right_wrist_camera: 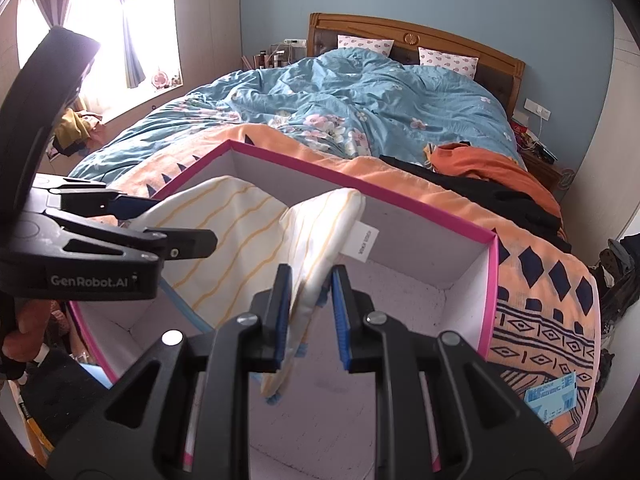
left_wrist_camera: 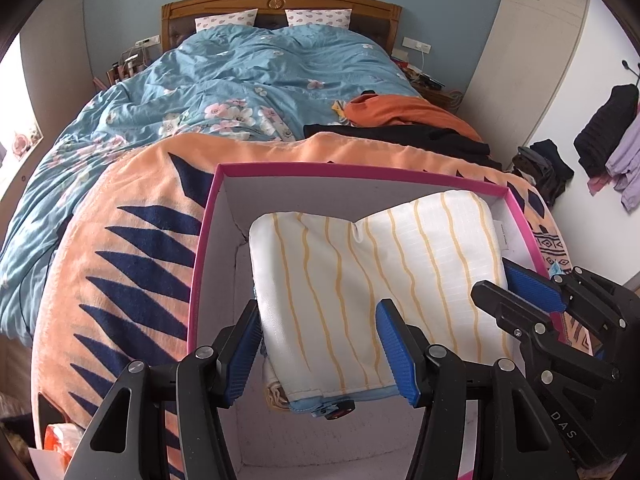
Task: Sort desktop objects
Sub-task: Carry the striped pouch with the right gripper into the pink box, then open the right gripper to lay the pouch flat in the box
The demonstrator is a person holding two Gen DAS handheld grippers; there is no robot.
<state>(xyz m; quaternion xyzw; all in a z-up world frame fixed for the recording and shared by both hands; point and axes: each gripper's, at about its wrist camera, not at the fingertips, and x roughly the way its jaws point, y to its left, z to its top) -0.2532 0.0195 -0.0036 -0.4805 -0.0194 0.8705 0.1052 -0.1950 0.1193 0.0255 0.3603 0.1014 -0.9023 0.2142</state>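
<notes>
Jaws: left gripper (left_wrist_camera: 324, 350) and right gripper (right_wrist_camera: 309, 312) clamped striped quilted pouch (left_wrist_camera: 372, 276) | pink-rimmed cardboard box (left_wrist_camera: 200, 248) | pouch underside hidden

Both claws tilt downward side by side, the left claw (left_wrist_camera: 320, 344) half-spread, the right claw (right_wrist_camera: 310, 312) narrowly pinched.

Each fisheye camera sits close behind its own gripper's blue-padded fingers, angled down into the pink-rimmed white cardboard box (left_wrist_camera: 202, 248) and looking along the bed toward the carved wooden headboard (left_wrist_camera: 280, 2). The left view looks from the box's left, the right view (right_wrist_camera: 490, 280) from its right. Both share the box, the folded white cloth with yellow wavy stripes (left_wrist_camera: 360, 264), and each other's gripper.
</notes>
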